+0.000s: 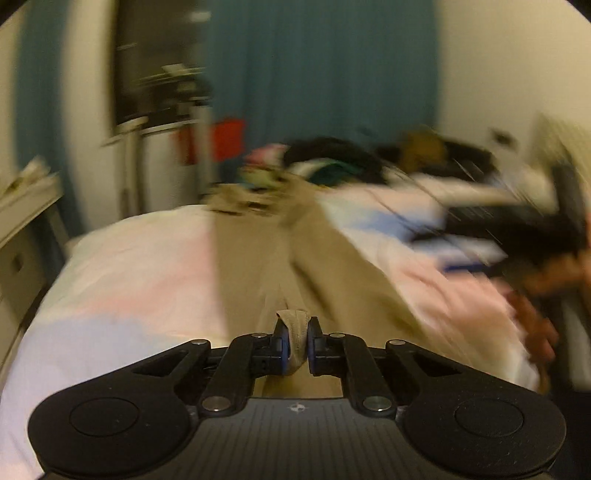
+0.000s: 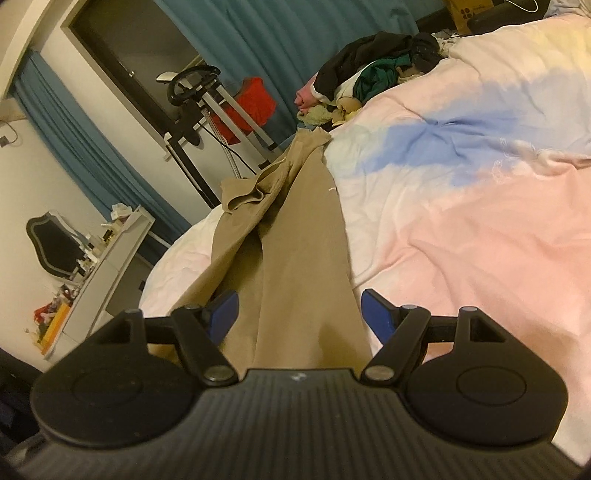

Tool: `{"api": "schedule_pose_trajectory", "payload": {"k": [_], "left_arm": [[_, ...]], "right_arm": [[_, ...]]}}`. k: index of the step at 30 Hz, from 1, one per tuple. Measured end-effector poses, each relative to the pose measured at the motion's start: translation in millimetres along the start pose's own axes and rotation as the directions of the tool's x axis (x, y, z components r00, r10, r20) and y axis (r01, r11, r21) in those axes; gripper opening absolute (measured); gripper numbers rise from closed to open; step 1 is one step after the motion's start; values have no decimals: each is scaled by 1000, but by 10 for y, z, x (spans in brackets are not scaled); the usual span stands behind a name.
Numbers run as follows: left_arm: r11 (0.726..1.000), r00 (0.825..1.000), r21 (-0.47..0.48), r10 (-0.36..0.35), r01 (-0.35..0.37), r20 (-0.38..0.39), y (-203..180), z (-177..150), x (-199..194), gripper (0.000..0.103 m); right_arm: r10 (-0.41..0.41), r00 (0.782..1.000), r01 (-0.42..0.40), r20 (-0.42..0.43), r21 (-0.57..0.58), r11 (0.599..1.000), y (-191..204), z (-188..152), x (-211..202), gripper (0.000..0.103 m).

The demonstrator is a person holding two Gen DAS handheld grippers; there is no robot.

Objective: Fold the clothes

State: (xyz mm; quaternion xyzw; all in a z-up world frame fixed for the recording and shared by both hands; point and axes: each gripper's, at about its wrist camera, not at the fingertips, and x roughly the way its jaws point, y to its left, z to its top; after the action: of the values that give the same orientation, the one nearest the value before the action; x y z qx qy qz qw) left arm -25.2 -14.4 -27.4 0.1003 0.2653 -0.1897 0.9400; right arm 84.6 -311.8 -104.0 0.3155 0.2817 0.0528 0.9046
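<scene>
A pair of tan trousers (image 1: 266,251) lies stretched lengthwise on the bed, its far end bunched. My left gripper (image 1: 295,343) is shut on the near hem of the trousers, a fold of tan cloth pinched between the pads. The left wrist view is blurred. In the right wrist view the same trousers (image 2: 295,251) run away from me across the bed. My right gripper (image 2: 299,314) is open, its blue pads (image 2: 376,314) wide apart on either side of the near trouser leg, not pinching it.
The bed has a pink, white and blue duvet (image 2: 461,206). A pile of dark and mixed clothes (image 2: 373,70) lies at its far end. Blue curtains (image 2: 280,33), an exercise machine (image 2: 207,96) and a cluttered white dresser (image 2: 107,254) stand on the left.
</scene>
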Motion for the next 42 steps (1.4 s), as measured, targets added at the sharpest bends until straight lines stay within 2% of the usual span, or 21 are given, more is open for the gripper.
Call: {"api": "schedule_pose_trajectory", "payload": {"k": [2,5,9,11,13,15,16,18,19,20,24,27,29,32,35,39,42], "left_arm": [[998,999,59,-27,29,-36,-183,-35,104,9],[995,991,82,-54,65,-124,-294,-91,351,9],[992,965,85,-71,95,-252,-286,-162,683,10],[992,953,61,-88,110,-291,-233,-175,761,10],[991,942,43,-110,130,-316,-204,-176,803,13],[987,938,32,-137,155,-319,-192,-166,784,27],[988,939,15,-144,157,-313,-170,-154,749,31],[987,940,-18,-159,161,-302,-128,-132,678,49],[986,942,-35,-164,161,-293,-105,-116,641,54],[987,949,-49,-159,151,-272,-73,-78,598,61],[991,980,-80,-118,106,-163,27,188,575,75],[997,995,-67,-51,46,-85,42,494,698,76],[995,998,-89,-38,34,-46,66,671,805,76],[987,1000,-156,-31,31,0,144,857,995,77],[981,1000,-195,-20,23,19,219,901,1127,77],[978,999,-204,-29,32,20,353,818,1176,77],[983,999,-186,-2,11,49,518,902,1213,77]], "right_arm": [[-4,1000,4,5,0,1000,-2,5,-7,75],[-11,1000,11,12,-8,1000,-1,10,-24,75],[-17,1000,17,19,-24,1000,9,6,-36,75],[-19,1000,19,18,-32,999,21,-1,-30,75],[-16,1000,17,17,-39,999,31,-4,-26,75],[-12,1000,12,18,-48,999,47,-2,-31,75],[-10,1000,11,21,-54,998,59,2,-37,75],[-9,999,11,30,-70,997,84,9,-61,75],[-7,999,10,36,-77,997,96,13,-75,75],[-4,999,8,41,-83,997,105,18,-89,75],[9,998,-3,70,-94,996,136,47,-149,75],[-17,989,38,147,-143,989,184,80,-235,75],[-46,981,78,189,-165,983,180,105,-268,75],[-73,975,106,209,-149,983,90,143,-273,75],[-72,979,103,189,-158,982,57,117,-222,76],[-50,988,80,147,-209,975,125,60,-93,60],[-44,997,58,58,-266,962,318,54,280,58]]}}
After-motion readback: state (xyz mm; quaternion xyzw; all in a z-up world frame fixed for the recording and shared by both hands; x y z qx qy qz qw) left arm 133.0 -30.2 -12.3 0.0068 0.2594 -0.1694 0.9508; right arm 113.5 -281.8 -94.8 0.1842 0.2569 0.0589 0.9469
